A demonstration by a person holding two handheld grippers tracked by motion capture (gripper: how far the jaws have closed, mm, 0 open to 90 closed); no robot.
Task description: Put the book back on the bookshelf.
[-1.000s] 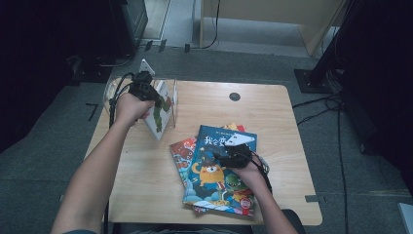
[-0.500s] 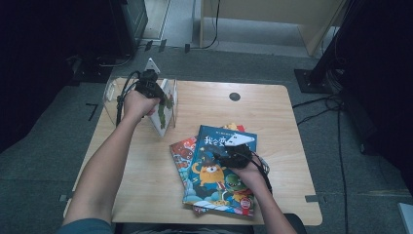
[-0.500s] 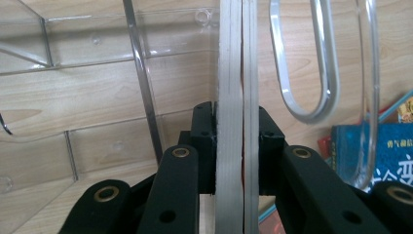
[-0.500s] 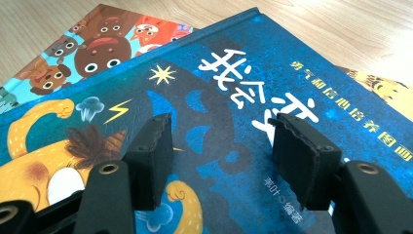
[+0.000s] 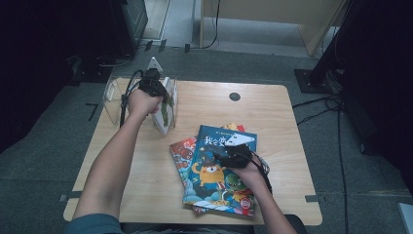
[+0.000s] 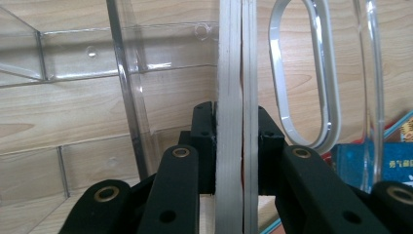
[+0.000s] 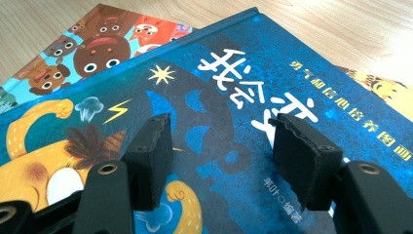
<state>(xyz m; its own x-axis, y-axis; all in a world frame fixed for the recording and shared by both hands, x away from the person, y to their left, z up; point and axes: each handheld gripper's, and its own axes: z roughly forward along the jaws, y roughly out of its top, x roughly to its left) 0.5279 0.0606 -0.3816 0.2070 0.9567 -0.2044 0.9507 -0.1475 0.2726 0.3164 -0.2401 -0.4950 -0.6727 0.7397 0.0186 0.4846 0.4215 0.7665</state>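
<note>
- The left claw (image 5: 160, 100) was clamped on the top edge of a thin hardcover book (image 5: 164, 109), which stood upright at the open end of a clear plastic rack (image 5: 113, 100) at the far left of the wooden counter (image 5: 272, 112); gripping from above probably let the book slide down between the walls.
- In the left gripper view the book's pale edge (image 6: 236, 97) ran straight between the black pads (image 6: 204, 141), with the rack's glossy see-through dividers (image 6: 126, 87) and an oval cut-out handle (image 6: 304, 73) just beside it.
- The right claw (image 7: 221, 156) stood apart, holding nothing, low over the blue picture book (image 7: 234, 122), seemingly ready to take it next.
- That blue book (image 5: 221, 165) topped a loose, fanned pile of flat, glossy, rectangular books near the counter's near edge; an orange-red cover (image 5: 181, 151) poked out on the left.
</note>
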